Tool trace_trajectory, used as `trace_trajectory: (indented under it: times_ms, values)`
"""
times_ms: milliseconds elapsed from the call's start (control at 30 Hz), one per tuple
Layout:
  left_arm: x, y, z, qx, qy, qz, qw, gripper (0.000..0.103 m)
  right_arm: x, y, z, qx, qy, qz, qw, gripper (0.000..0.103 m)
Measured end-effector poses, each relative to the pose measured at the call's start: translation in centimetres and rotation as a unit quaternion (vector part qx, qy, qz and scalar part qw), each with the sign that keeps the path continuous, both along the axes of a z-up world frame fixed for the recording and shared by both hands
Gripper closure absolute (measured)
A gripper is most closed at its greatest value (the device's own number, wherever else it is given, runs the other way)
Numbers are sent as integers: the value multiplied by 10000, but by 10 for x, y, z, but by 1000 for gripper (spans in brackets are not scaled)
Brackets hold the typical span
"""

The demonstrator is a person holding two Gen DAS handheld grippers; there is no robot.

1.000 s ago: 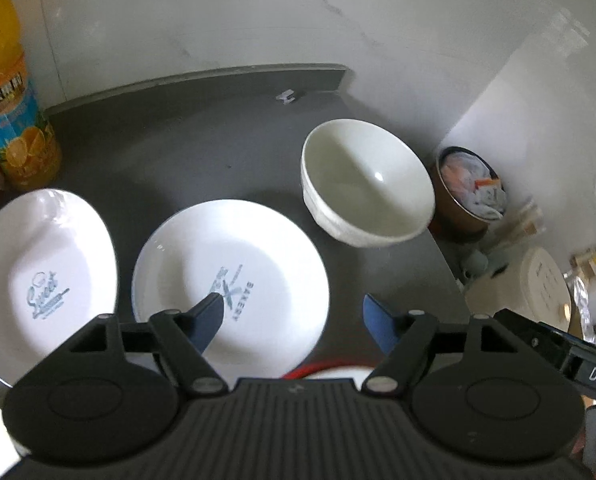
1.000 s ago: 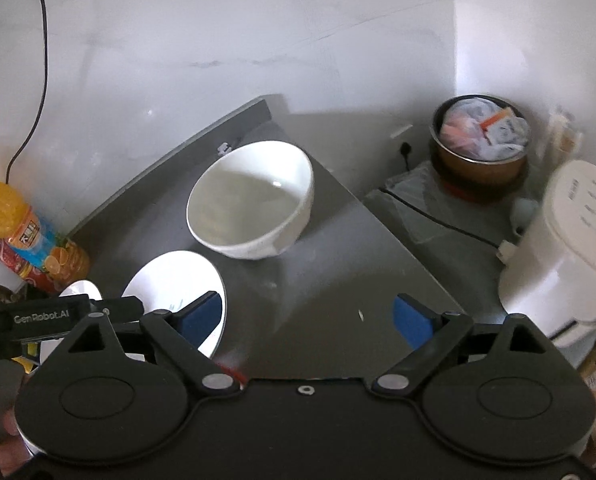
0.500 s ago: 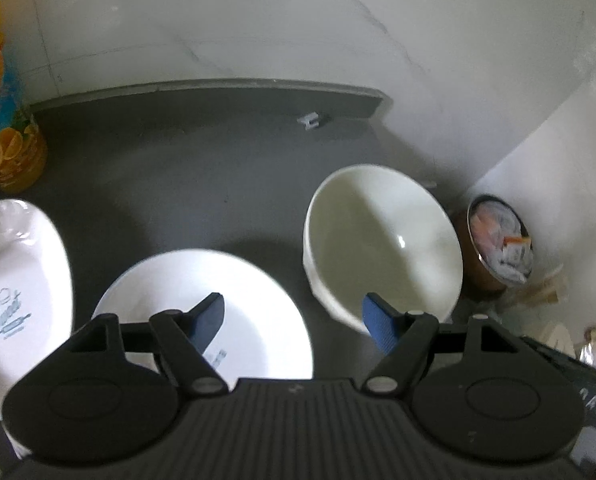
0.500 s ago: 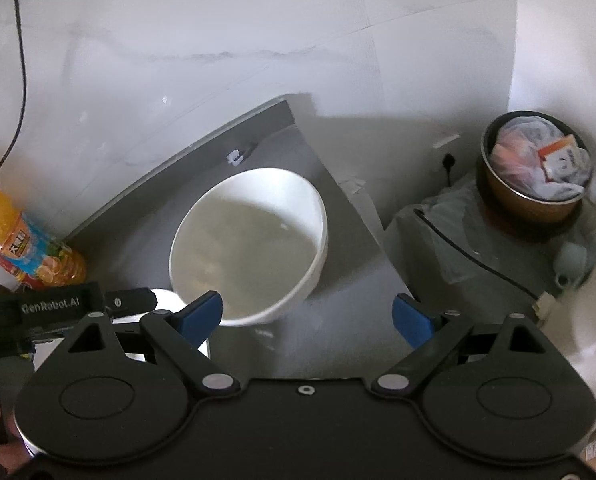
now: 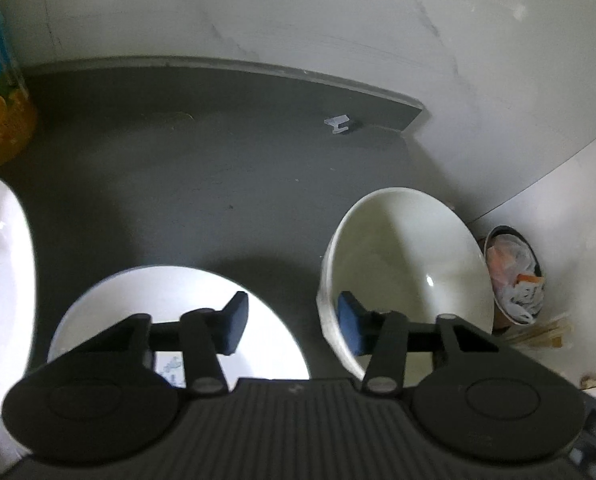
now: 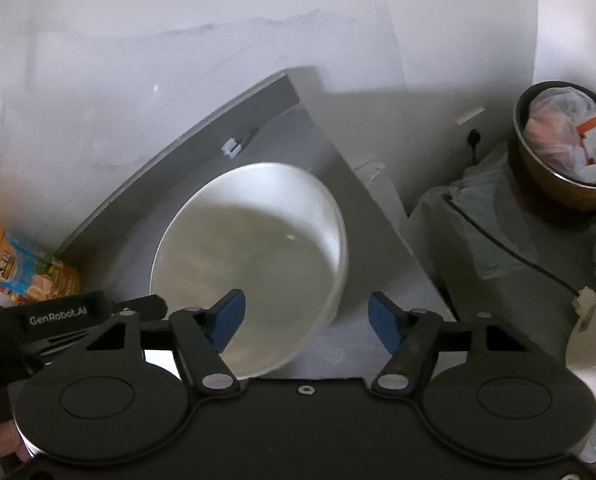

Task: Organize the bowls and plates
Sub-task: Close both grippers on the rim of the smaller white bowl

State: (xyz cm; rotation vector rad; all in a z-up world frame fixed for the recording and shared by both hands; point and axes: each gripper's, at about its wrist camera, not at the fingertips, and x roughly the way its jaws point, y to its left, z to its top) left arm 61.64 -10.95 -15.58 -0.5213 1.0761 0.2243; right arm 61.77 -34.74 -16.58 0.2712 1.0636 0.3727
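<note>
White bowl straddled at its rim by both wide-open grippers, left gripper and right gripper, neither pinching it.

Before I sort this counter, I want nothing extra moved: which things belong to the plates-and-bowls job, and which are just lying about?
Belongs to the job:
white bowl
round plate
second plate at the left edge

Just lying about:
orange drink bottle
bin of wrappers
small white clip

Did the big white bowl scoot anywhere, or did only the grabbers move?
No. The bowl sits equally near the small white clip on the grey counter as before; only the grippers came closer.
</note>
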Motion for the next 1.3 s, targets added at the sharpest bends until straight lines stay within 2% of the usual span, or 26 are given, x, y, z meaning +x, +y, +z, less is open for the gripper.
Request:
trace_trajectory:
  times_ms: [33, 133, 200, 233, 267, 300, 367, 600, 1067, 1300]
  values:
    - [2, -1, 0, 11, -11, -22, 10000, 59, 1, 3, -2, -17, 13, 34, 10000, 36]
    - [6, -3, -4, -65, -58, -87, 9999, 71, 7, 8, -10, -39, 85, 53, 9999, 37]
    - [8, -5, -7, -188, -88, -128, 9997, 84, 10, 9, -16, -4, 160, 41, 9999, 55]
    - [10, -6, -8, -193, -98, -170, 9996, 87, 11, 9, -19, 9, 190, 35, 9998, 58]
    - [11, -8, -7, -179, -110, -207, 9996, 92, 11, 9, -21, -51, 186, 4, 9998, 66]
    - [11, -9, -6, -173, -118, -238, 9995, 95, 10, 9, -21, -125, 158, -19, 9998, 74]
    - [11, -13, -2, -47, -81, -259, 9996, 95, 8, 7, -20, -190, 155, 1, 9997, 81]
    - [5, -18, 7, -79, -97, -336, 9994, 95, -3, -2, -9, -111, 171, 1, 9998, 81]
    - [-31, -15, 42, 76, -404, -243, 9989, 95, -31, -7, 34, -8, -344, 270, 9990, 81]
    - [-55, -13, 63, 105, -607, -347, 9975, 95, -54, -7, 51, 20, -526, 319, 9981, 81]
